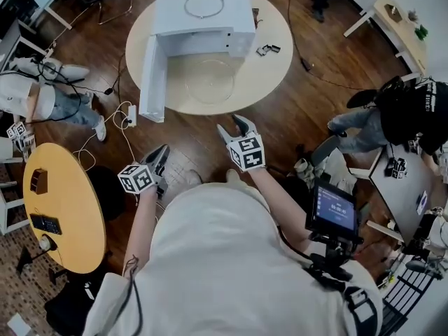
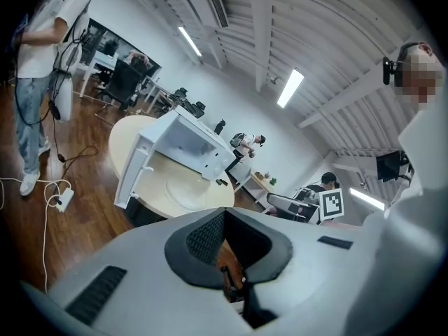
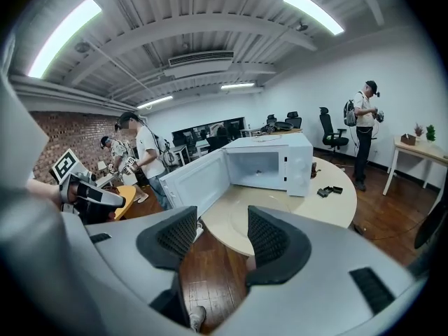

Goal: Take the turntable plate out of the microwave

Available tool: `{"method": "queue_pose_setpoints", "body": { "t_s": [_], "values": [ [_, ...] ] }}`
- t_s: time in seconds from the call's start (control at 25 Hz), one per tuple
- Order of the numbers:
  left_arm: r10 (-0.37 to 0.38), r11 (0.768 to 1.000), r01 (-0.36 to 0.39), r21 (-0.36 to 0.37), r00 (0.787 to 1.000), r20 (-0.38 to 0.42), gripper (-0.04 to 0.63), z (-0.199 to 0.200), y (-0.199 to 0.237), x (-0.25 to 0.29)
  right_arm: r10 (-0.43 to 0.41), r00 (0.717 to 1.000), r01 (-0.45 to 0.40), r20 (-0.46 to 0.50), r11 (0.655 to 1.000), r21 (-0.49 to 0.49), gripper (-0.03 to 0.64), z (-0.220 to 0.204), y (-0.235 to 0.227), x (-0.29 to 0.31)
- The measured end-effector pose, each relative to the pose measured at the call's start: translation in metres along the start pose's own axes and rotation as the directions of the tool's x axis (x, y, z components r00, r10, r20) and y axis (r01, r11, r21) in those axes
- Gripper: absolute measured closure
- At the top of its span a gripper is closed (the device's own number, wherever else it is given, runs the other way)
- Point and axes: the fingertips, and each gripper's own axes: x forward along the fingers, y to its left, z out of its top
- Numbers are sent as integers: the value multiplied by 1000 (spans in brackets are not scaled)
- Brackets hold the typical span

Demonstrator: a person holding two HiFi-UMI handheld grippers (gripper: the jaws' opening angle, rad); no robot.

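- Wooden floor surrounds a round cream table (image 1: pixel 273 75), with other people and desks around the room's edges.
- On that table stands the white microwave (image 1: pixel 203 19), its door (image 1: pixel 152 79) swung fully open and reaching out past the table rim.
- The microwave cavity holds no plate; the right gripper view shows only a small hub on its floor.
- The glass turntable plate (image 1: pixel 210 81) lies flat on the table just in front of the open cavity, so the removal looks done.
- A thin ring (image 1: pixel 185 7) rests on the microwave's roof.
- The left gripper (image 1: pixel 162 152) has its jaws pressed together on nothing, and the right gripper (image 1: pixel 234 124) is spread and empty. Both hang over the floor, well apart from the table.
- Risk: the clear plate is hard to see and sits near the front rim, so a careless sweep could push it off and break it.
- Risk: the protruding door could be knocked, shifting the microwave against the plate.
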Motion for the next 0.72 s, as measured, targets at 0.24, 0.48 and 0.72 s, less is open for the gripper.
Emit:
{"method": "queue_pose_setpoints", "body": {
  "t_s": [0.24,0.48,0.72],
  "values": [
    [-14,1000,14,2,1000,-21,586,-9,-3,1,-16,1000,16,3,1000,10,383,-8,-1,-10],
    [-28,1000,28,6,999,-44,586,-16,-9,3,-47,999,47,-7,999,-4,385,-13,-3,-19],
    [-28,1000,28,3,998,-56,586,-23,-11,1,-48,999,47,-3,996,-76,555,-12,6,-30]
  ]
}}
